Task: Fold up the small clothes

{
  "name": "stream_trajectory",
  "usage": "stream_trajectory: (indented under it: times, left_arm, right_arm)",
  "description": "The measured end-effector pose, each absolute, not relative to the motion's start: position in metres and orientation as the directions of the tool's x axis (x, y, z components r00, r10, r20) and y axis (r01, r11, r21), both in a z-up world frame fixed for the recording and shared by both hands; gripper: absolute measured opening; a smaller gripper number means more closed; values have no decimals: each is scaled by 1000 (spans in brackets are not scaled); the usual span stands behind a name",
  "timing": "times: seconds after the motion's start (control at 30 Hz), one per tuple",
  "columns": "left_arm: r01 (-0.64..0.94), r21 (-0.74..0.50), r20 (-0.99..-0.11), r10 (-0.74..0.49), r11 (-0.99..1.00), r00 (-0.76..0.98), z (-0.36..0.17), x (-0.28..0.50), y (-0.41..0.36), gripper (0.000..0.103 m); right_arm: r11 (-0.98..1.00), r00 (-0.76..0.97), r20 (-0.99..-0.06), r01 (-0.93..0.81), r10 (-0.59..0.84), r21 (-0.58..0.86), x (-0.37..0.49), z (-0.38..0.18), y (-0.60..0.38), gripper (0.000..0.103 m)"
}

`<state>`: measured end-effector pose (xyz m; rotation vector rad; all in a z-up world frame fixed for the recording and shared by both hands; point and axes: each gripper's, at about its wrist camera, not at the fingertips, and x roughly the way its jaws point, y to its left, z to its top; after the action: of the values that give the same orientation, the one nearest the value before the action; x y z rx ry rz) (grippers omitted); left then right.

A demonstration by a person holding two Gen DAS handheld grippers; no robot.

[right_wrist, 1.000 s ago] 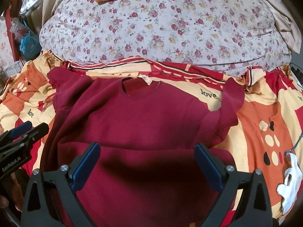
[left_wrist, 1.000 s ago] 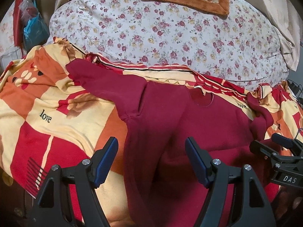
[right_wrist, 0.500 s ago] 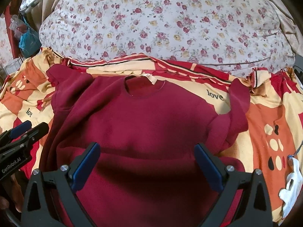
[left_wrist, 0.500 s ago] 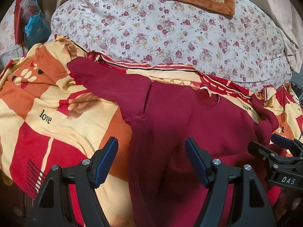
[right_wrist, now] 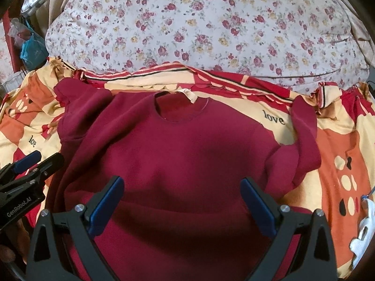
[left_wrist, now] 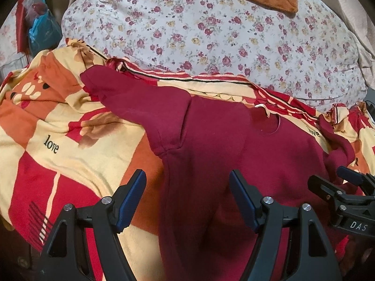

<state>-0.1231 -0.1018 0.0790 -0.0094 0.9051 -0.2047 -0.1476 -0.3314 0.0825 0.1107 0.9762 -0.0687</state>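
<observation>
both of your tongs are released, blue pads spread wide and gripping nothing. your left gripper (left_wrist: 187,201) hovers over the left side seam of the maroon sweatshirt (right_wrist: 187,154), below its left sleeve (left_wrist: 140,103). your right gripper (right_wrist: 182,201) hangs above the garment's middle. the sweatshirt lies front up on the patterned blanket (left_wrist: 61,140), neckline (right_wrist: 180,110) toward the floral duvet (right_wrist: 199,28), right sleeve (right_wrist: 304,135) bent upward.
</observation>
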Motion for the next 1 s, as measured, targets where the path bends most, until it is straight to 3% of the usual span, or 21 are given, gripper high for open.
stream_trajectory:
  times: [1.0]
  left_arm:
    - [154, -89, -800, -163, 984, 577, 65, -102, -102, 54]
  right_arm:
    - [994, 546, -838, 95, -11, 48, -127, 72, -330, 101]
